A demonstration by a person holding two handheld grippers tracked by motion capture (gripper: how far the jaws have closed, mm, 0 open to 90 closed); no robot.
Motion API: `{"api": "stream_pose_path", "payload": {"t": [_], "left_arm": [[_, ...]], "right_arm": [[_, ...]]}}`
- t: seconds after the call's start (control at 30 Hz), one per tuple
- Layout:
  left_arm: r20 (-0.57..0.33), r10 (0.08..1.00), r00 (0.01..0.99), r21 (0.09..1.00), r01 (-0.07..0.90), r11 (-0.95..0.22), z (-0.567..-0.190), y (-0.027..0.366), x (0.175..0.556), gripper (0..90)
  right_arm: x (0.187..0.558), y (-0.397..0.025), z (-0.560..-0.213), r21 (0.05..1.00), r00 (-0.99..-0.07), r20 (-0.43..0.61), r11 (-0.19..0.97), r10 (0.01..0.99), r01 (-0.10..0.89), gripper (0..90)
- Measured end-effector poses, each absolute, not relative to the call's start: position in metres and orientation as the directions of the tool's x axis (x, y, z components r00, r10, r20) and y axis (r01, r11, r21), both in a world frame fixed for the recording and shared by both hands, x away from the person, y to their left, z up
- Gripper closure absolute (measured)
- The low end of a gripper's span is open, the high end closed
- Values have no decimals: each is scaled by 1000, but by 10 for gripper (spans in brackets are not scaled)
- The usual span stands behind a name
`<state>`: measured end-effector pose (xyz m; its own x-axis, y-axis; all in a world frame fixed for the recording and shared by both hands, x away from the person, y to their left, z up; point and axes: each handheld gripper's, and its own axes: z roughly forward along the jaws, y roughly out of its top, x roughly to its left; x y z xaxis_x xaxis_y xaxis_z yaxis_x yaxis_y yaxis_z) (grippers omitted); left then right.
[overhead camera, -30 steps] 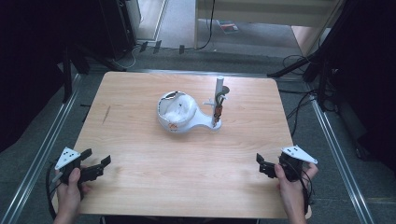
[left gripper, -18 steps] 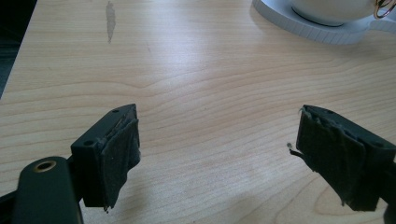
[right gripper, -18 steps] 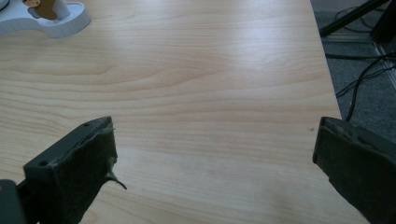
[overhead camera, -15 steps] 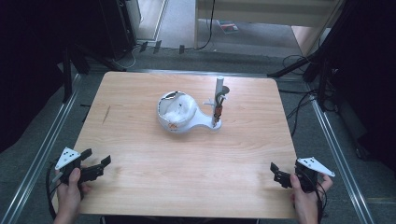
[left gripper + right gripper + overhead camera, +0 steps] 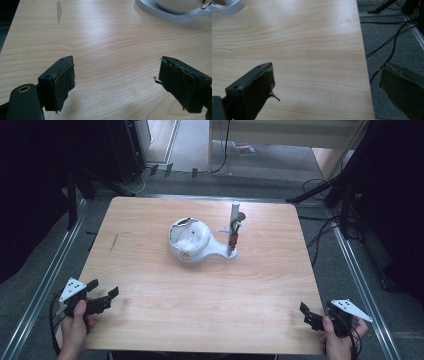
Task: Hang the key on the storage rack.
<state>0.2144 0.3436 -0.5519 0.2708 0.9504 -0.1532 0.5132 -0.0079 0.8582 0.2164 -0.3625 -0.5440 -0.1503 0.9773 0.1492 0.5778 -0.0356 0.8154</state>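
Left gripper (image 5: 106, 294): jaws apart, empty, at the near left corner of the wooden table (image 5: 150, 320). Right gripper (image 5: 309, 315): jaws apart, empty, at the near right edge. White stand with bowl (image 5: 192, 242): well ahead, between both.

Both grippers (image 5: 106, 291) (image 5: 311, 316) wide apart, empty.

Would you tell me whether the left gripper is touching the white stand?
Apart. The high view shows the left gripper at the table's near corner, bare wood between it and the stand.
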Motion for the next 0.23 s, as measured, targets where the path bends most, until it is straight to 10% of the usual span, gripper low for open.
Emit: {"api": "stream_pose_path", "payload": {"t": [0.23], "left_arm": [[-146,951,272,854,521,-18,-552,343,215,142]], "right_arm": [[213,-364,-542,826,-132,170,-68,977,559,55]]}}
